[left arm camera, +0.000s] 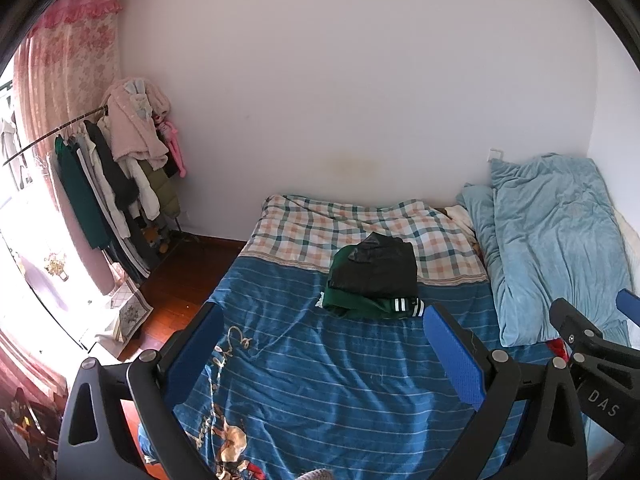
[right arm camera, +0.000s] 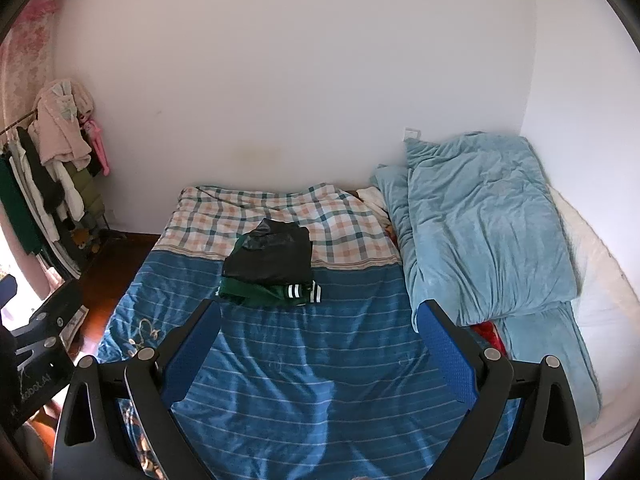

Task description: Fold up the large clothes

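A folded black garment lies on top of a folded green garment with white-striped cuffs in the middle of the bed; the stack also shows in the right wrist view. My left gripper is open and empty, held above the blue striped bedcover, just short of the stack. My right gripper is open and empty, also above the bedcover near the stack. The right gripper shows at the right edge of the left wrist view.
A light blue quilt is bunched along the bed's right side. A plaid sheet covers the bed's far part. A clothes rack with hanging garments stands at the left by pink curtains. Wooden floor lies left of the bed.
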